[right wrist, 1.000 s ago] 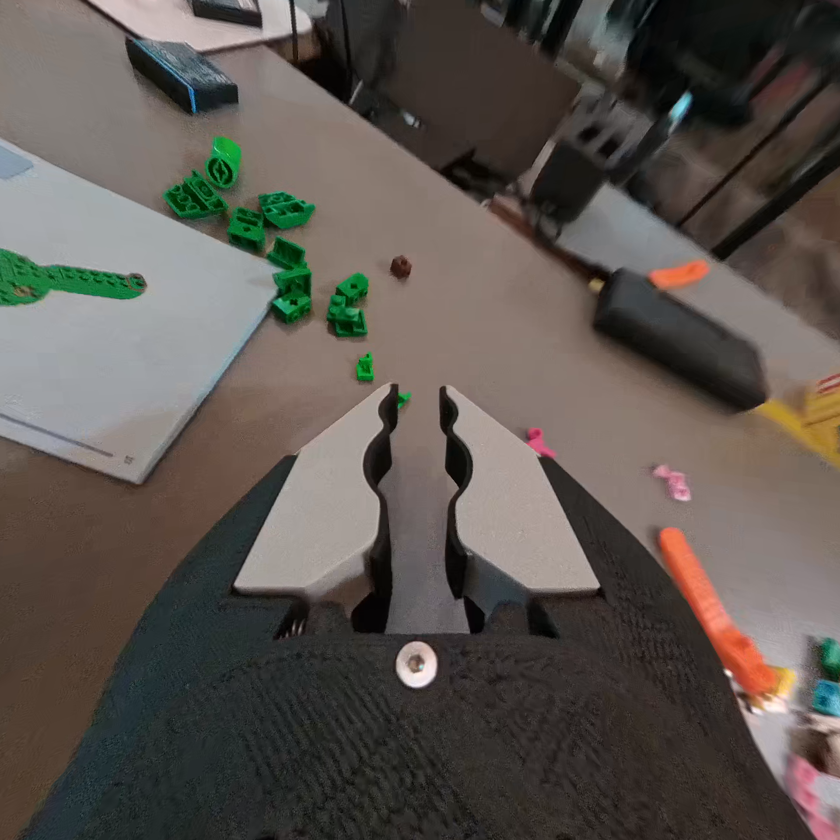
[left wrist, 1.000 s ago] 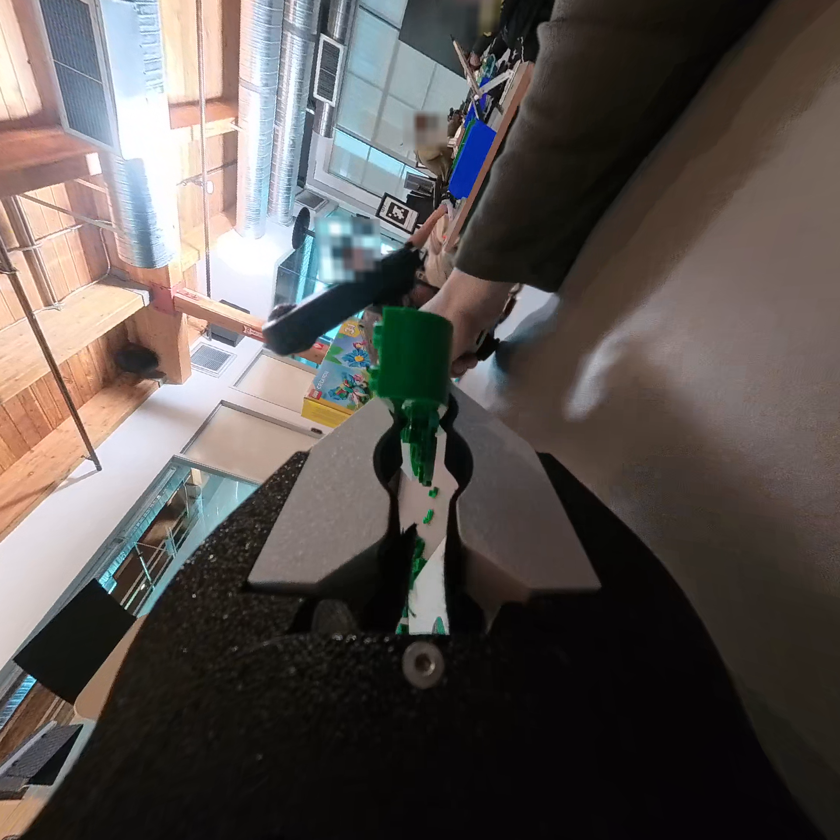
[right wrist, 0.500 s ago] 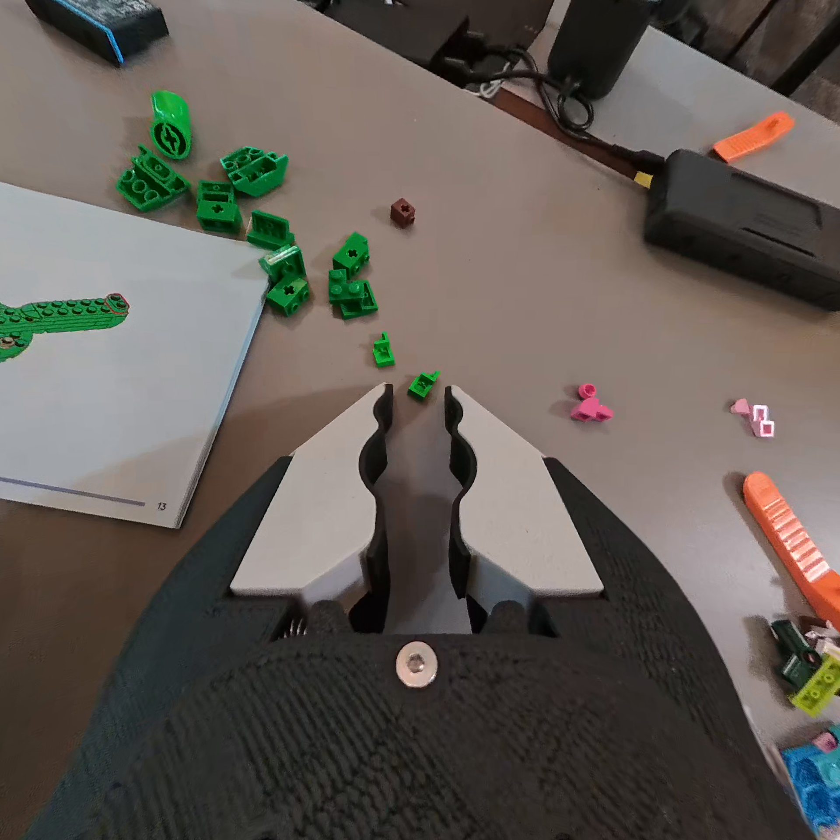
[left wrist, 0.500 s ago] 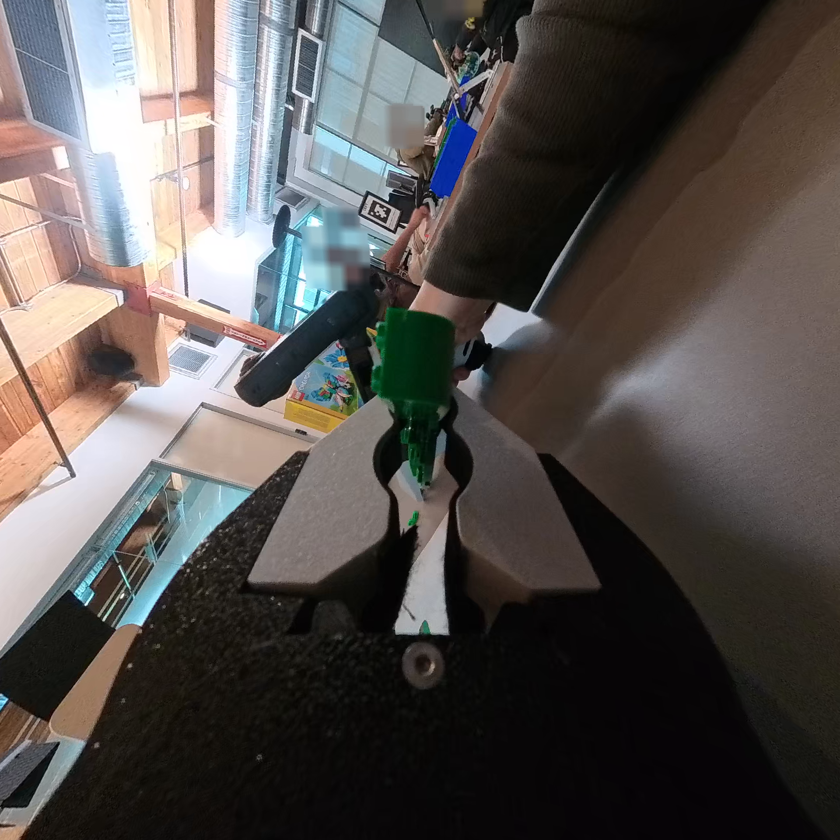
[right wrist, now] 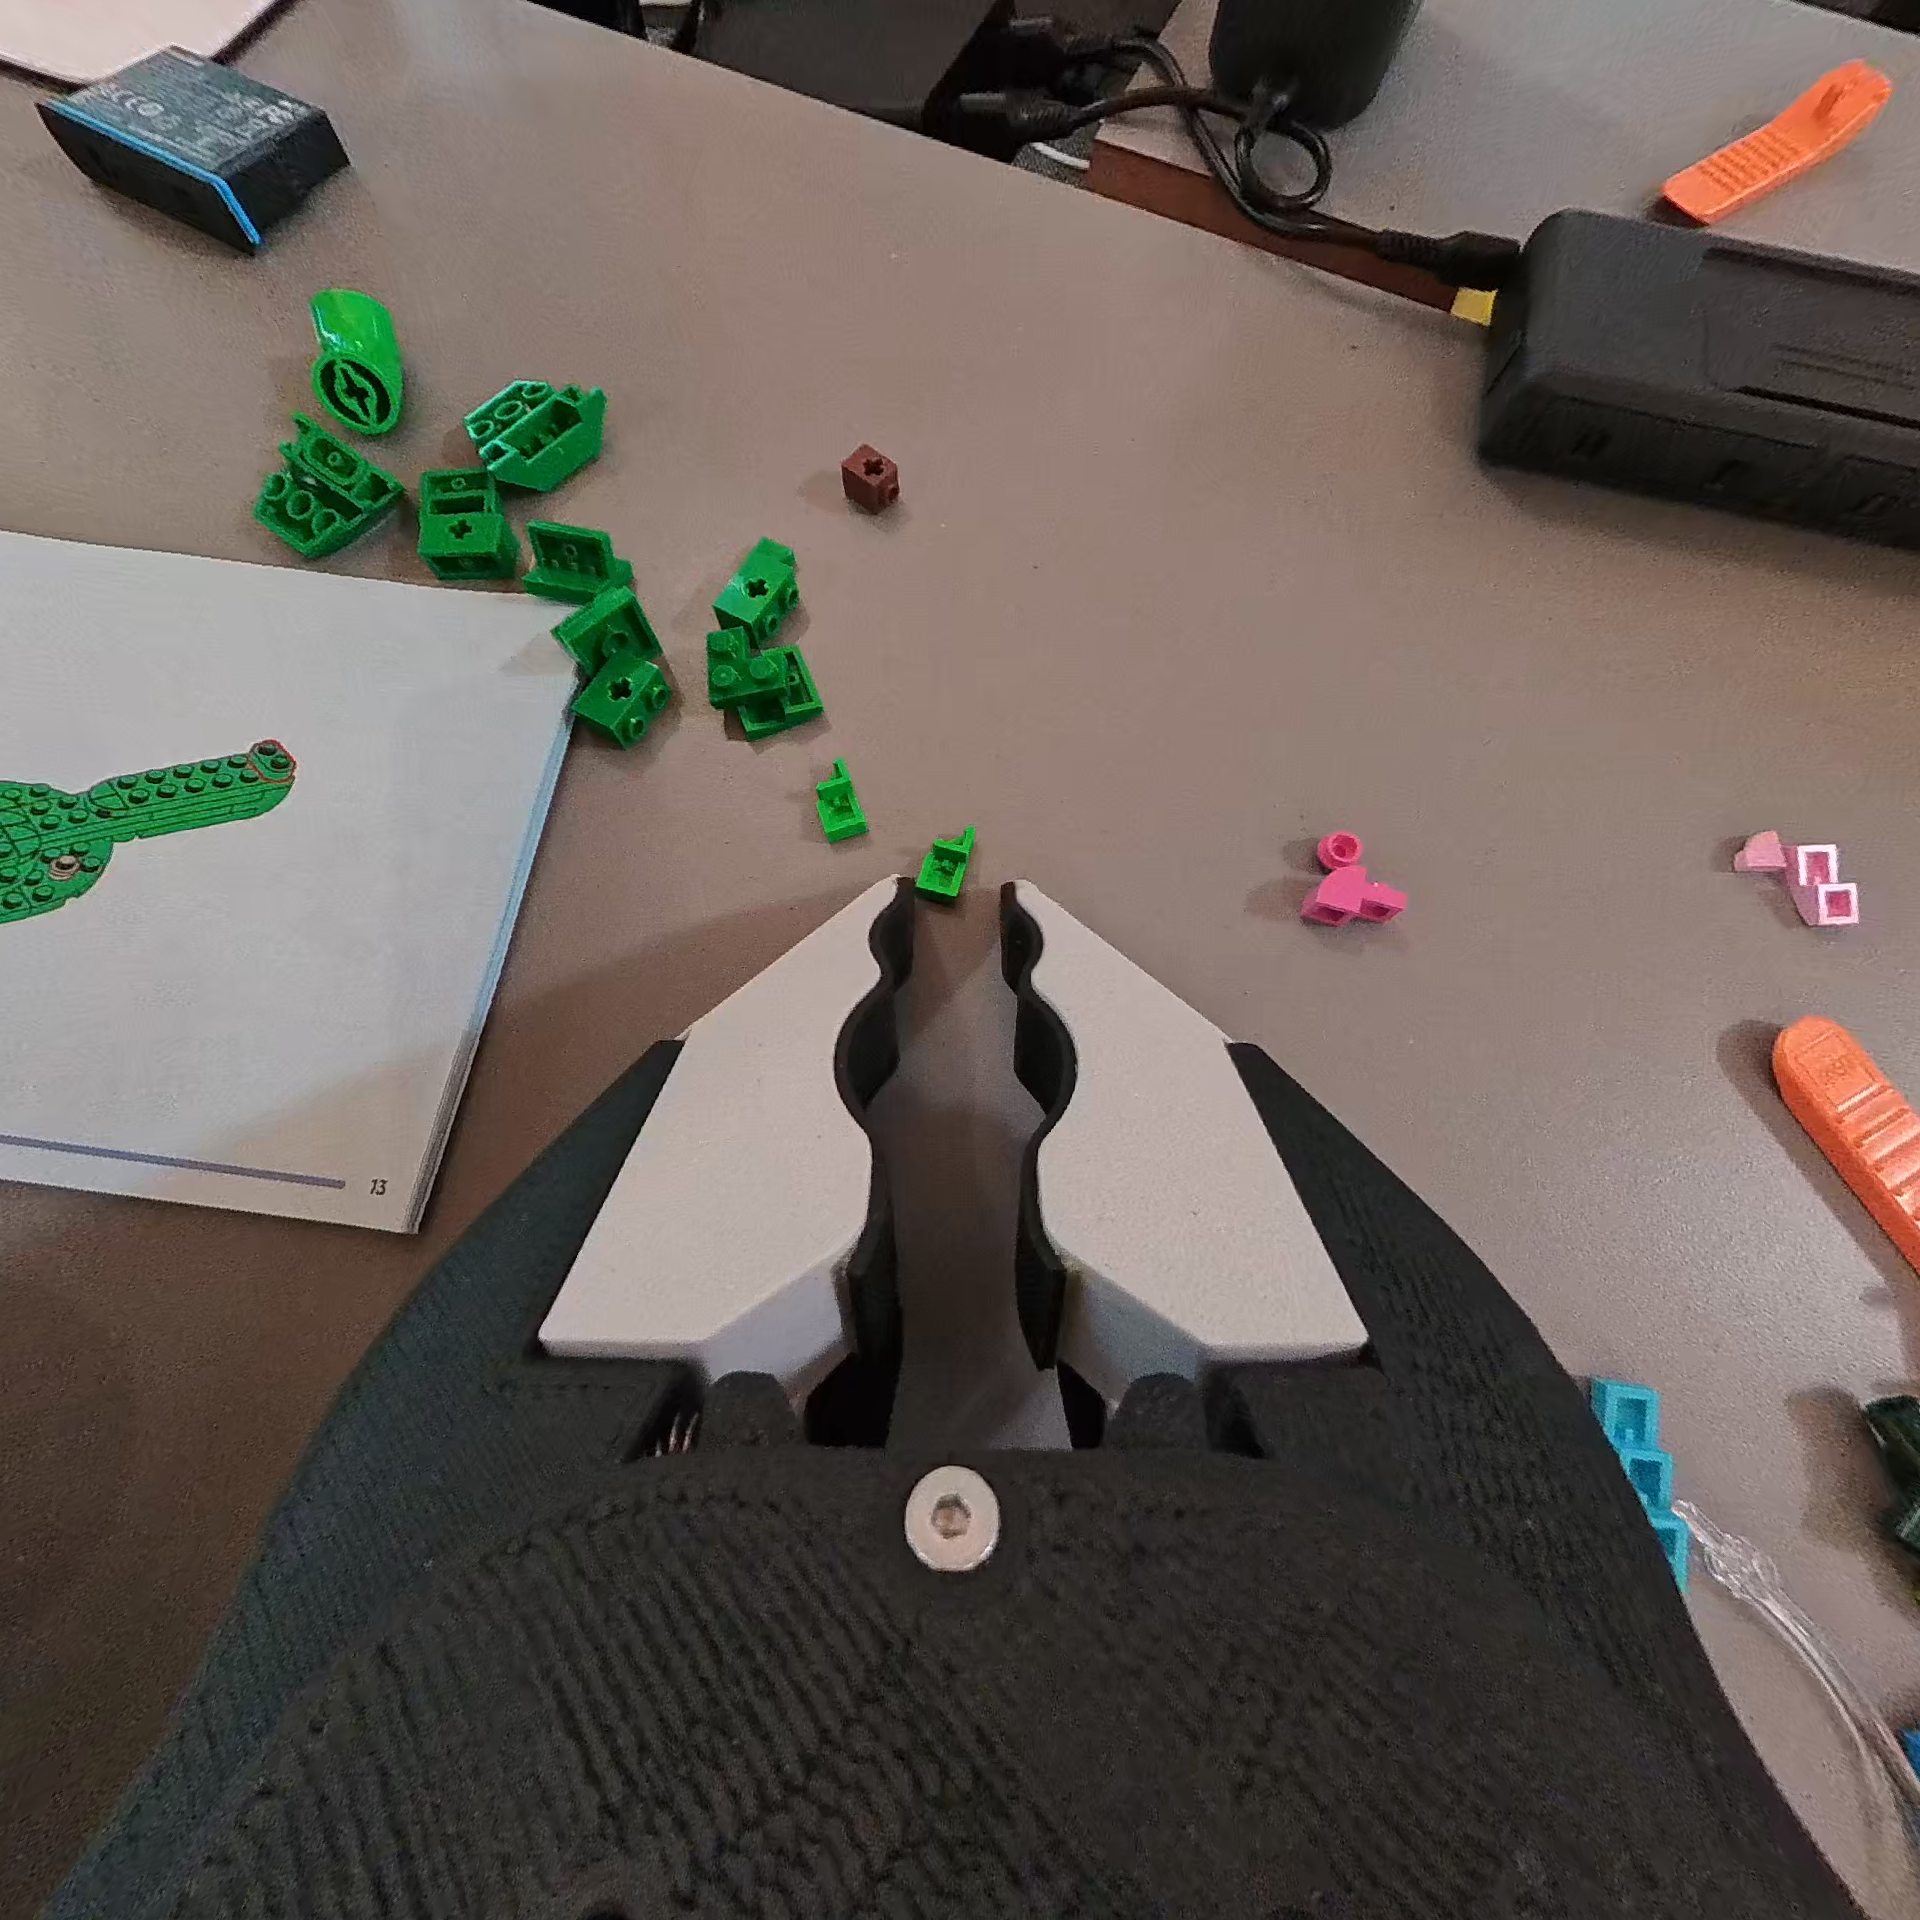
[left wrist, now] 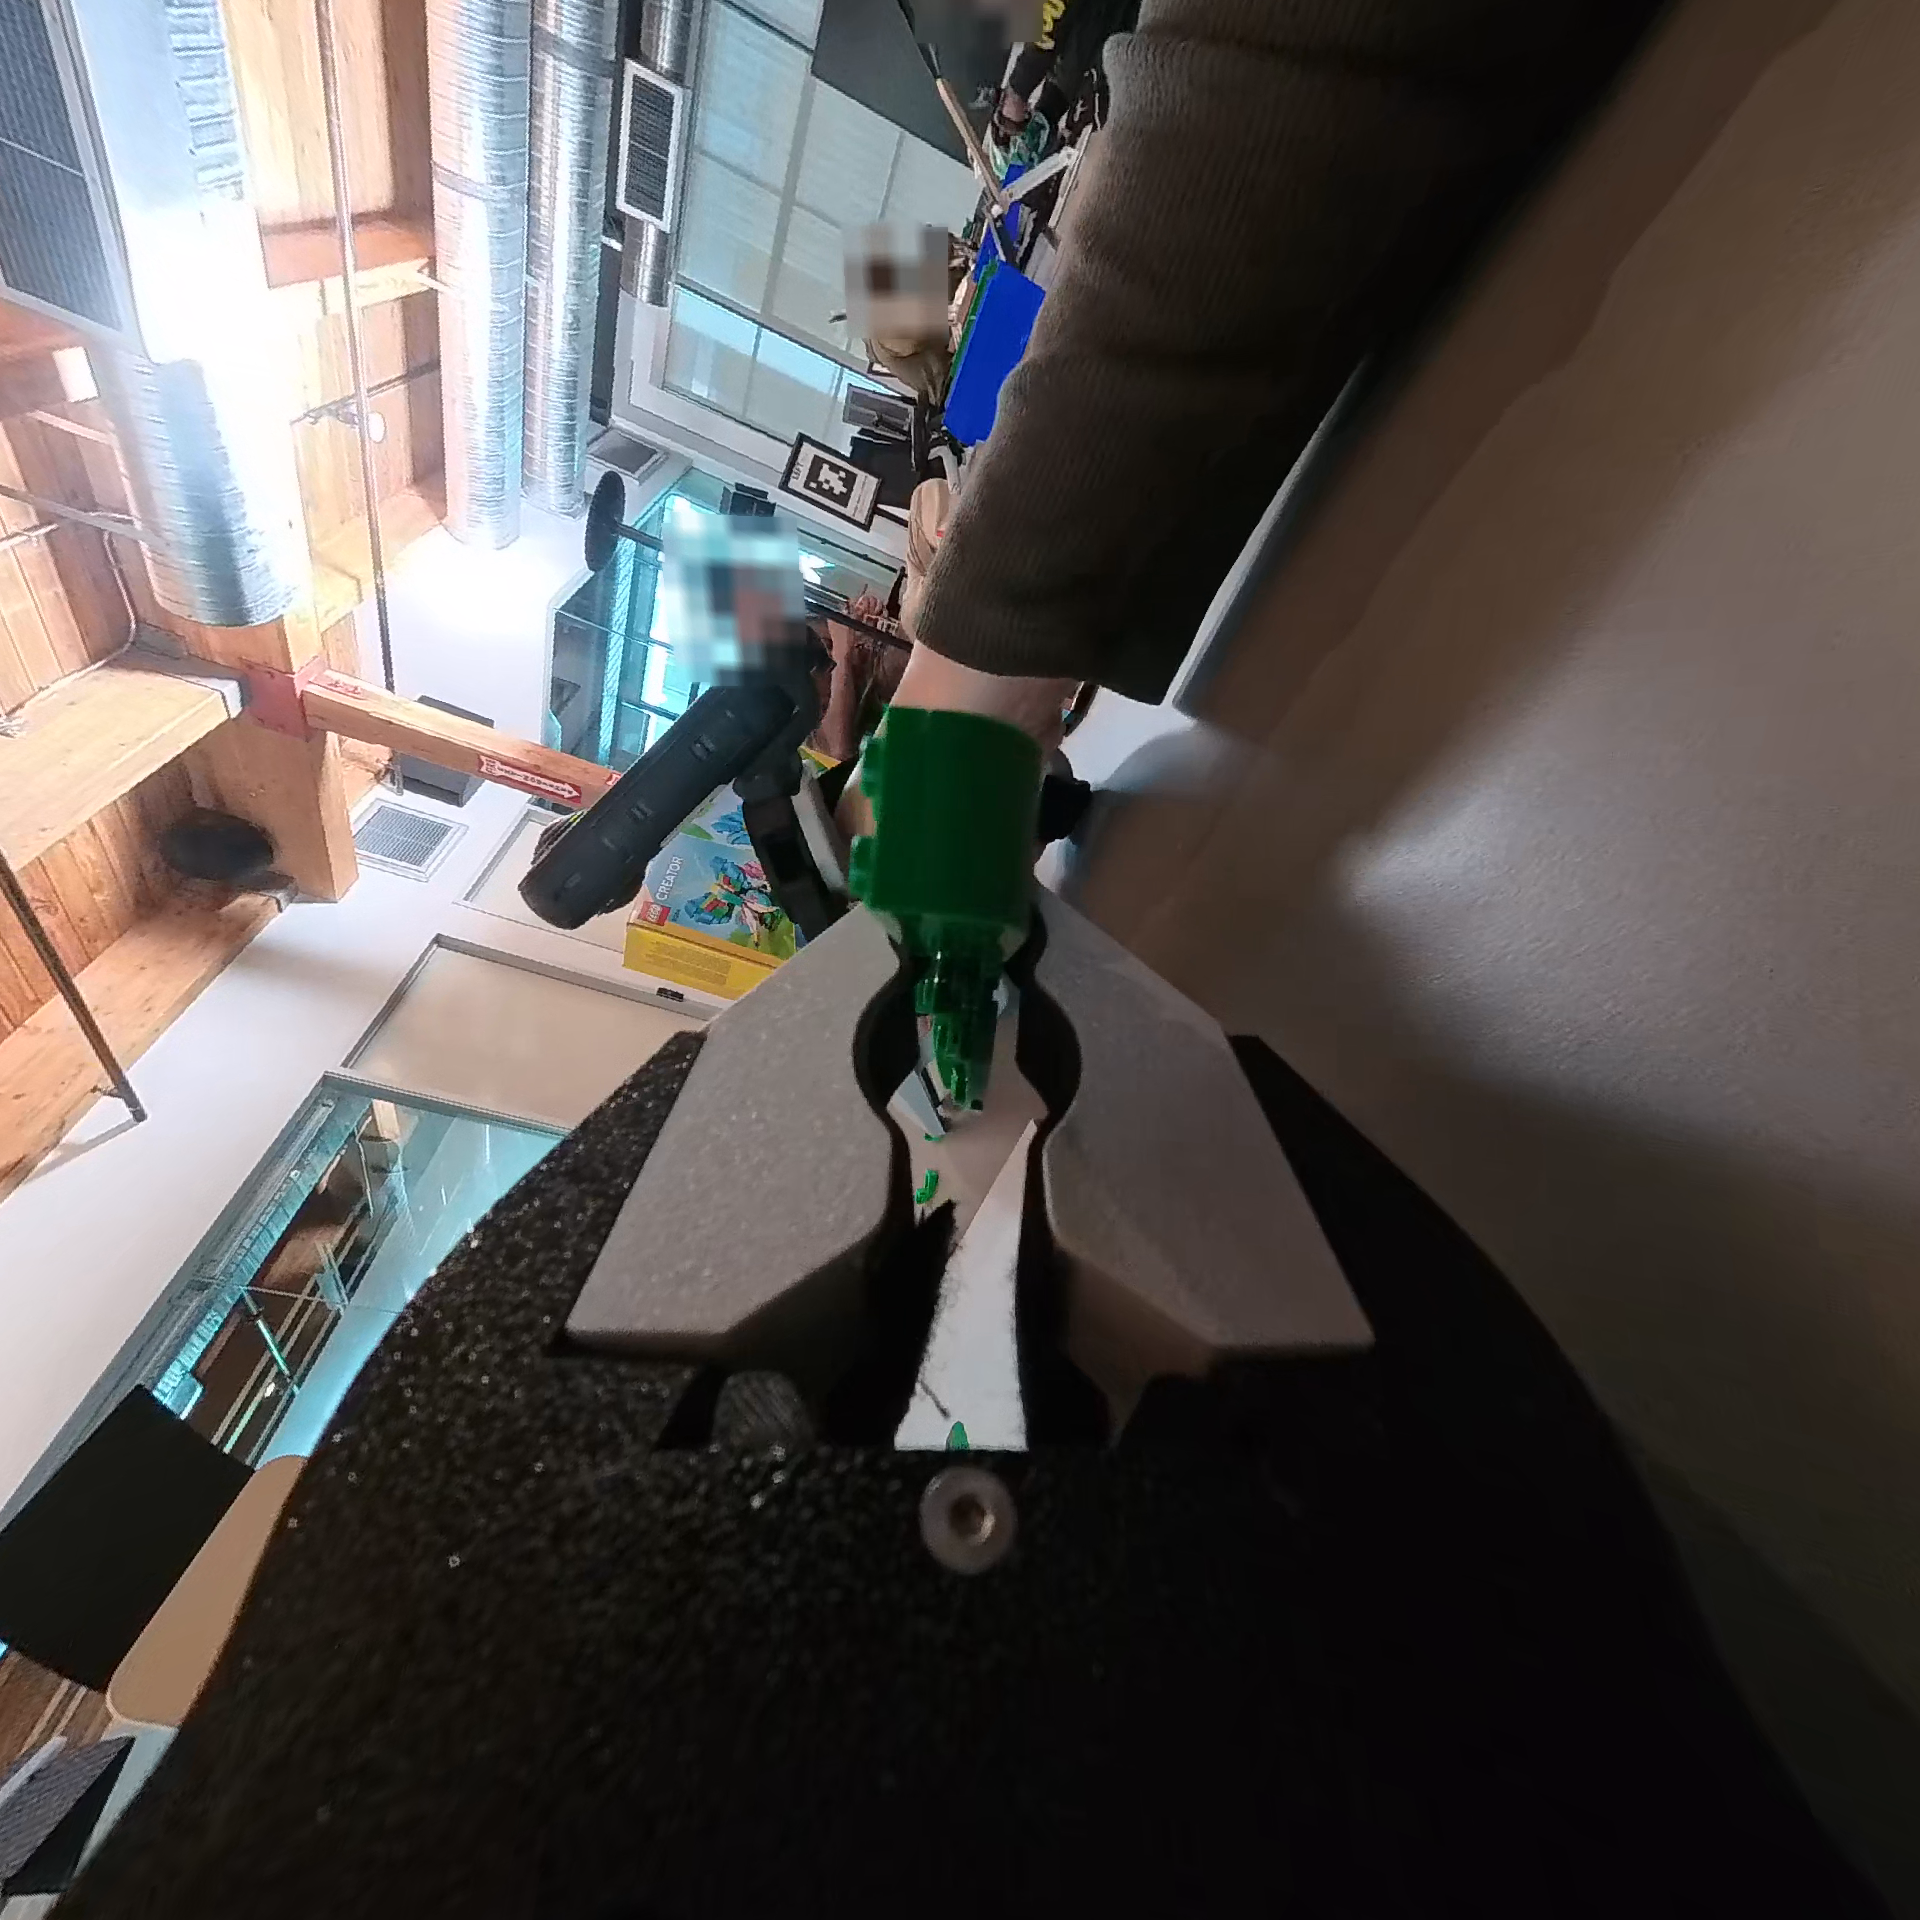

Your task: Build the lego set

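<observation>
My left gripper [left wrist: 951, 940] is shut on a green lego assembly [left wrist: 951, 821], a chunky round-sided block on a narrow studded stem, held in the air beside the table. My right gripper [right wrist: 956, 896] is open by a narrow gap and empty, low over the table. A small green bracket piece [right wrist: 945, 868] lies at its tips, nearer the left fingertip [right wrist: 883, 904]. A second small green piece [right wrist: 842, 802] lies just left of it. Several more green bricks [right wrist: 613, 644] are scattered by the open instruction booklet [right wrist: 239, 935].
On the grey table [right wrist: 1143, 644] are a brown cube [right wrist: 871, 478], pink pieces [right wrist: 1349, 896], two orange brick separators [right wrist: 1860, 1132], a black power pack [right wrist: 1714, 384] with cable and a black box [right wrist: 197, 145]. In the left wrist view, a sleeved arm [left wrist: 1195, 364] reaches across and a yellow lego box [left wrist: 707, 920] stands behind. The gap from one gripper's tips to the other's is roughly 20 cm.
My right gripper has swung down and forward over the table until the small green bracket sits at its tips. My left gripper keeps hold of the green assembly and has barely shifted.
</observation>
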Demonstrator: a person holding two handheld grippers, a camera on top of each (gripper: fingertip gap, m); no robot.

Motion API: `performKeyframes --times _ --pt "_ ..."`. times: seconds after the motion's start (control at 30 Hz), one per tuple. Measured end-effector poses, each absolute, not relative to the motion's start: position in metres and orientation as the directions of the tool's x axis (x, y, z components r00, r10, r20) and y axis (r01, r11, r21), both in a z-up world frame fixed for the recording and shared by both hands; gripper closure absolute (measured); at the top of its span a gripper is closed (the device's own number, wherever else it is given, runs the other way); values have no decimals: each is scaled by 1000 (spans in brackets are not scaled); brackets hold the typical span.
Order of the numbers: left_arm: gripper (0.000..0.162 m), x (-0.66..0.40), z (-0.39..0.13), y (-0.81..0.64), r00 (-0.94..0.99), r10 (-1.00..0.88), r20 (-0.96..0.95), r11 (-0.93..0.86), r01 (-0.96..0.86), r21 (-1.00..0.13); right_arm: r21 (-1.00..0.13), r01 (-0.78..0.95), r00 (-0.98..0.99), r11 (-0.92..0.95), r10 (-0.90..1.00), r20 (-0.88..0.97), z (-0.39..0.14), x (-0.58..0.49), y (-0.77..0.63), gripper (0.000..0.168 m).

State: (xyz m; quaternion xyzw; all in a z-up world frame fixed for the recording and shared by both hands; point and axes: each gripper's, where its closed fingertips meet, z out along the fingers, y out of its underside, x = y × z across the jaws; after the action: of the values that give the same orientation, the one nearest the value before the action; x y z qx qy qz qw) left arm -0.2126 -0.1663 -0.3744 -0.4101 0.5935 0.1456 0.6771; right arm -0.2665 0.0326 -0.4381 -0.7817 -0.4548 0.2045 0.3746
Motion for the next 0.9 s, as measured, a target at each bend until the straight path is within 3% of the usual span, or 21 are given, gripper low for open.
performKeyframes --times 0.13,0.33,0.57,0.9 --pt "152 -213 -375 -166 248 -287 -925 622 -687 -377 -770 560 508 -306 861 27 -438 -266 34 168" --pt "152 -214 -375 -166 250 -285 -925 619 -690 -377 -770 563 502 -300 864 29 -438 -266 33 168" --pt "152 -213 -377 -167 237 -284 -929 620 -693 -367 -777 538 454 -325 889 -57 -437 -271 28 146" --pt "152 -213 -378 -167 234 -292 -927 619 -693 -370 -775 609 315 -168 948 42 -437 -277 30 139"
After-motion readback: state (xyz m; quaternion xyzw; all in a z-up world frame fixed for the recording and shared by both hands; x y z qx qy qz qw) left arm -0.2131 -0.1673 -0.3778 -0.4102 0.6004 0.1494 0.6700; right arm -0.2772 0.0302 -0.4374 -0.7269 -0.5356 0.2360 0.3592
